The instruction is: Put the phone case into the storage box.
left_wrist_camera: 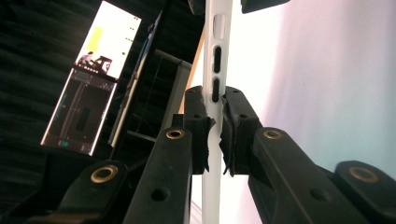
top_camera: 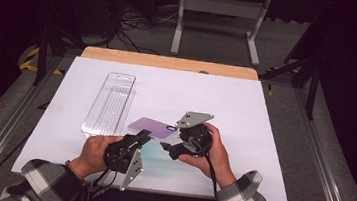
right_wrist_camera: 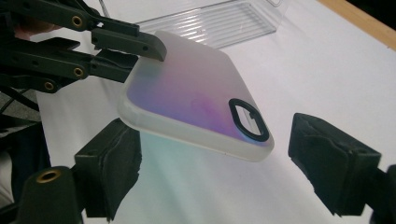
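A translucent phone case [top_camera: 153, 128] with a purple sheen hangs above the white sheet, near the front middle. My left gripper [top_camera: 145, 136] is shut on one edge of it; in the left gripper view the pads [left_wrist_camera: 198, 135] pinch the thin white rim of the case [left_wrist_camera: 215, 70]. The right gripper view looks at the case [right_wrist_camera: 196, 98] from its camera-cutout end, with the left gripper [right_wrist_camera: 140, 46] clamped on the far corner. My right gripper [right_wrist_camera: 219, 163] stands with one pad on each side below the case's near edge, not pressing on it. In the high view the right gripper [top_camera: 166, 147] sits just right of the case.
A clear ribbed plastic package [top_camera: 109, 104] lies on the white sheet [top_camera: 245, 117] at the left, behind the case. A wooden table edge [top_camera: 170, 62] runs along the back. A lit screen [left_wrist_camera: 93, 79] stands off to the side in the dark.
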`<state>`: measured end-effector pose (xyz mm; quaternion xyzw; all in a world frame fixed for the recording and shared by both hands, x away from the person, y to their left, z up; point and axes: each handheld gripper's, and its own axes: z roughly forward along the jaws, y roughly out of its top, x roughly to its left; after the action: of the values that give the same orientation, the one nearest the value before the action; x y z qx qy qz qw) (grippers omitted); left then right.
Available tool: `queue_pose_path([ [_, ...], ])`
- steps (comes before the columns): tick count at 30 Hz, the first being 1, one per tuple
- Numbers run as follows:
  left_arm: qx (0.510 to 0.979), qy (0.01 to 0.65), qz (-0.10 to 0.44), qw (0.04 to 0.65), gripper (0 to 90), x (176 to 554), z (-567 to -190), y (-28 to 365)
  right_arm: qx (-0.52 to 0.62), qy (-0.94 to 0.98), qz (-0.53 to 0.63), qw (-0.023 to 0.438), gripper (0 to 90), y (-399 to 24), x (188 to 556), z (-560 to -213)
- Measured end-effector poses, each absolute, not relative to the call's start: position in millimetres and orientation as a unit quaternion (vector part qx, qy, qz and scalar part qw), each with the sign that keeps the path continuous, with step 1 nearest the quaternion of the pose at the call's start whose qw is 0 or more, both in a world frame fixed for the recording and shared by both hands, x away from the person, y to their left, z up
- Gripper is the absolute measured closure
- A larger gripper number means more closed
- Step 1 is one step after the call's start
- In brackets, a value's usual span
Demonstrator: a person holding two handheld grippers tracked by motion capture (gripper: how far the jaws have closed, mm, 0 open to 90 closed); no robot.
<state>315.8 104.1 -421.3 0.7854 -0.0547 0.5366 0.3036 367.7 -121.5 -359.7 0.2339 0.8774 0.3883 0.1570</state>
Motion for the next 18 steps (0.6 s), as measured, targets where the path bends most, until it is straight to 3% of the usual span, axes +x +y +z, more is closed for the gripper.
queue_pose_path([
  [18, 0.797, 0.010, 0.466, 0.384, 81.8, 328, -408, 118, 0.216, 0.862, 0.402, 0.220, 18.3, -127, 361, -361],
])
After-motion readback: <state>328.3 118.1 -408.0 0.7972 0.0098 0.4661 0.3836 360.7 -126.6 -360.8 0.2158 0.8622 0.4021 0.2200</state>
